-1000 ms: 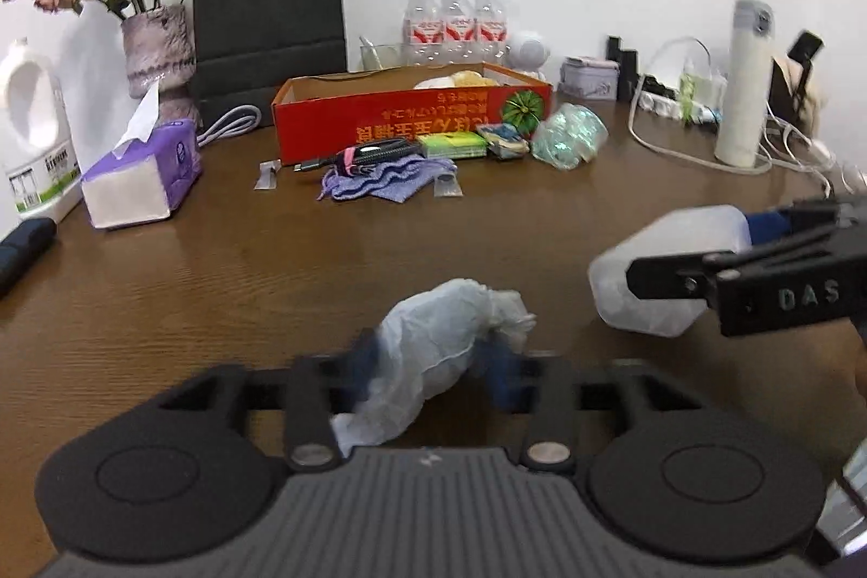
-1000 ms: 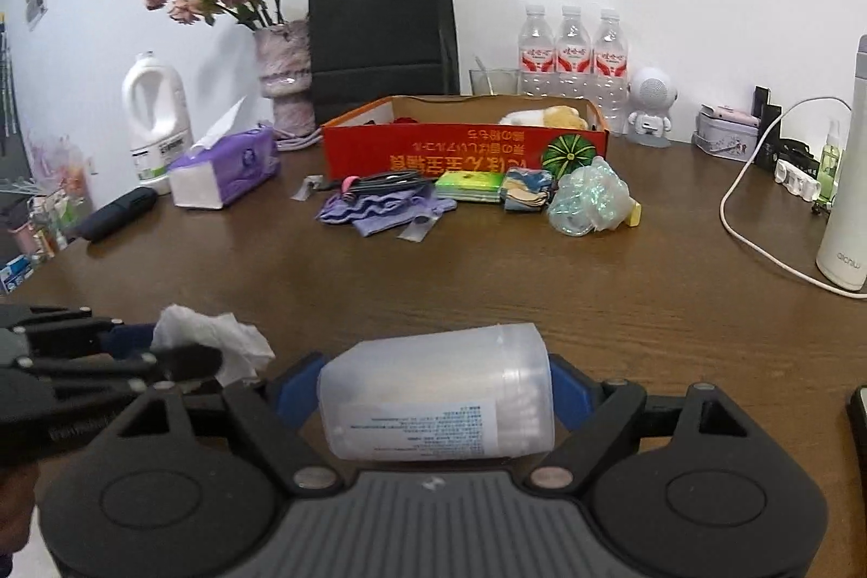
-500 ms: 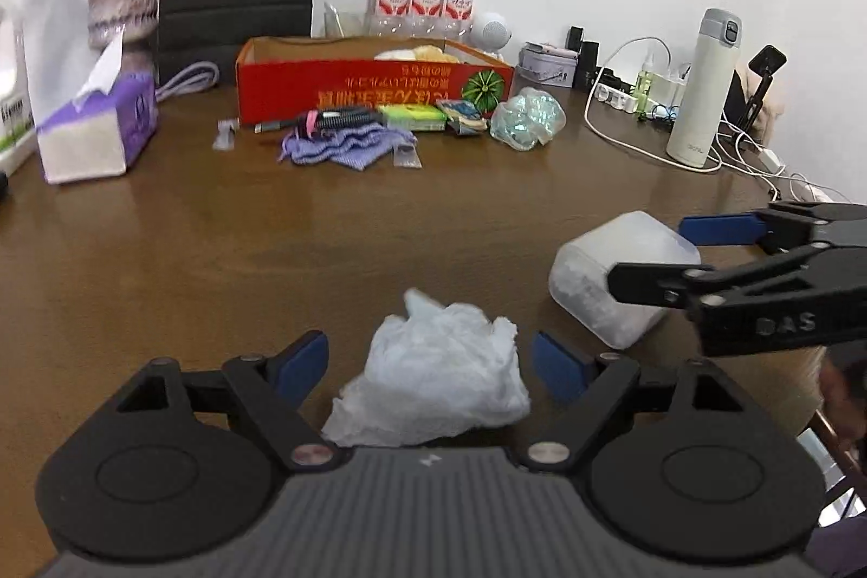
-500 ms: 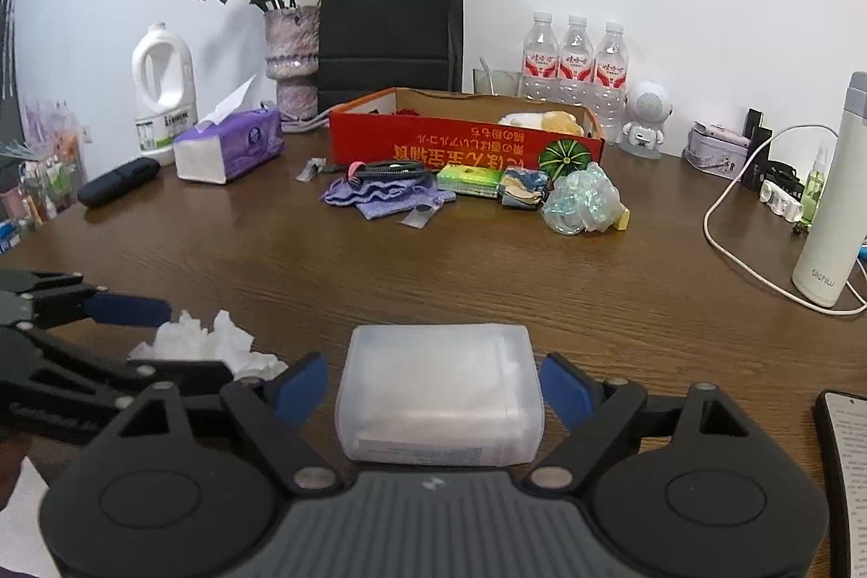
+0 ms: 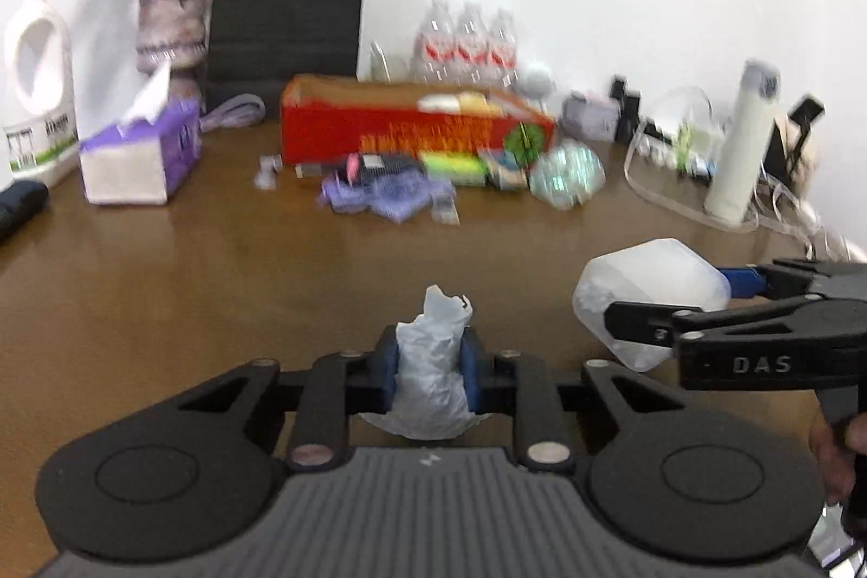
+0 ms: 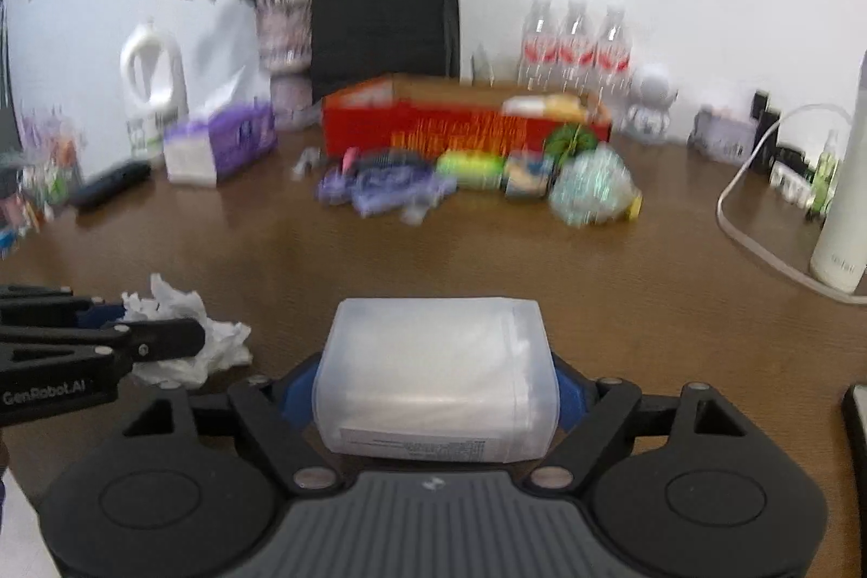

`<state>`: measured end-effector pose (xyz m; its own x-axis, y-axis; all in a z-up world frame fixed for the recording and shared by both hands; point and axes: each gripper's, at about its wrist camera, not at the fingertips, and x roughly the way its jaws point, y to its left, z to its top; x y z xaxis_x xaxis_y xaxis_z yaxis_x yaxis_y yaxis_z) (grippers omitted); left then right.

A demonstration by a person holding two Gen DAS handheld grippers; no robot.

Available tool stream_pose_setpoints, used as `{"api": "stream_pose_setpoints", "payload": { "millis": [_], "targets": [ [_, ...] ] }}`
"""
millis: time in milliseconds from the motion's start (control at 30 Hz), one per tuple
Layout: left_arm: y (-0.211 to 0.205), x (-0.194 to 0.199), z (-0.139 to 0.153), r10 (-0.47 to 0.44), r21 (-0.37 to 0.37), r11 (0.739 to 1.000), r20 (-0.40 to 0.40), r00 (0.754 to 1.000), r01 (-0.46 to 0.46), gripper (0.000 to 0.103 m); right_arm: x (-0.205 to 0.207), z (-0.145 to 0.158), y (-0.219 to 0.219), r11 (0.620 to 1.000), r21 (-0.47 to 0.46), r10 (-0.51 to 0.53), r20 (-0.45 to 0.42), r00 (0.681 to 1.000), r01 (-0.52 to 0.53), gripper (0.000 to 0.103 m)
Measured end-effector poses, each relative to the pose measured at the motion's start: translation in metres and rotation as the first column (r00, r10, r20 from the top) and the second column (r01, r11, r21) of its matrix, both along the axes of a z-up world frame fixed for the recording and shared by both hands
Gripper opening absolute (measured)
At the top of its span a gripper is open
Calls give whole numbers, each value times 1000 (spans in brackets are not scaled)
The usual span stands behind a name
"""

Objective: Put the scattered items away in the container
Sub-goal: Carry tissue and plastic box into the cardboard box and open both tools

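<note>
Low over the wooden table, my left gripper [image 5: 431,361] has its jaws closing, and the blue pads pinch a crumpled white tissue [image 5: 441,312] between them. My right gripper [image 6: 436,388] is also closing, with its pads against both sides of a translucent plastic box [image 6: 433,361]. In the left wrist view that box [image 5: 639,274] sits to the right of the tissue. The red cardboard container [image 5: 379,139] stands at the back with some items inside. In front of it lie a purple cloth [image 5: 390,193], a green packet [image 5: 452,169] and a shiny crumpled bag [image 5: 566,177].
A purple tissue box [image 5: 141,161], a vase of dried flowers [image 5: 168,31] and a white jug [image 5: 38,90] stand back left. A black paper bag [image 5: 287,4] and water bottles [image 5: 466,47] line the wall. A white flask [image 5: 742,150] and cables [image 6: 758,220] are at right.
My left jaws went from wide open around the tissue to pinching it tight. The right jaws came in a little against the plastic box. Both views are now blurred.
</note>
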<state>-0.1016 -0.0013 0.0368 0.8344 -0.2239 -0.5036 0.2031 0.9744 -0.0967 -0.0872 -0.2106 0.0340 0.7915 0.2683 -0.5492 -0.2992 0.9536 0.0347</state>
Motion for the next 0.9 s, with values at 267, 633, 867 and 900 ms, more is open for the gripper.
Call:
{"api": "stream_pose_setpoints", "payload": {
  "millis": [267,633,867,900],
  "targets": [
    [6,82,43,6,-24,1000,109,994,-4,24,56,41,-5,998,56,-23,87,996,18,81],
    [18,351,108,81,-43,996,1,997,-81,25,318,108,18,993,116,32,30,999,-35,81],
    [24,457,56,186,31,982,-297,937,-185,25,469,71,61,994,106,7,-235,972,18,81],
    [25,465,52,183,20,982,-319,930,-186,28,484,61,68,996,79,-15,-265,964,38,81]
  ]
}}
